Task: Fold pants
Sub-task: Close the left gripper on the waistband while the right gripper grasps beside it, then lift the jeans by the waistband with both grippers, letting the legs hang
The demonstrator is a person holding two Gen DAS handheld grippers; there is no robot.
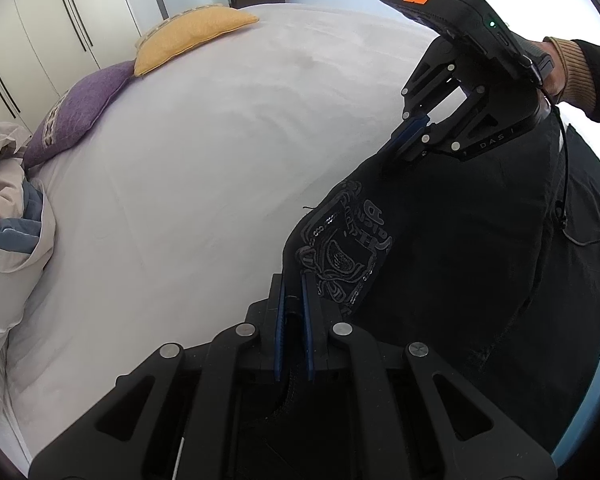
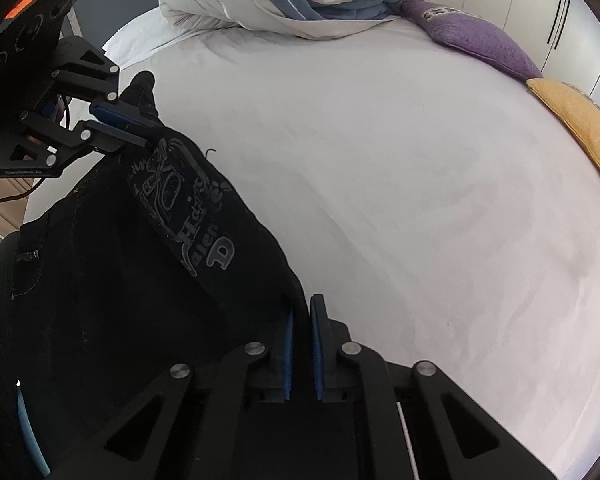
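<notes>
Two claws: left claw point(image 1: 294, 300) and right claw point(image 2: 300, 320) each clenched on black pants point(image 1: 440, 248)
Bed point(image 1: 220, 140): white sheet (pillows at the edge)

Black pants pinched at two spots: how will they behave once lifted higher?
Likely floppy: the pants sag in folds between the left gripper and right gripper. Probably heavyish, thick cloth. Unlikely to slip; both grippers pinch fabric.

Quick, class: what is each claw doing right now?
Left claw: closed on the black pants.
Right claw: closed on the pants' edge.
</notes>
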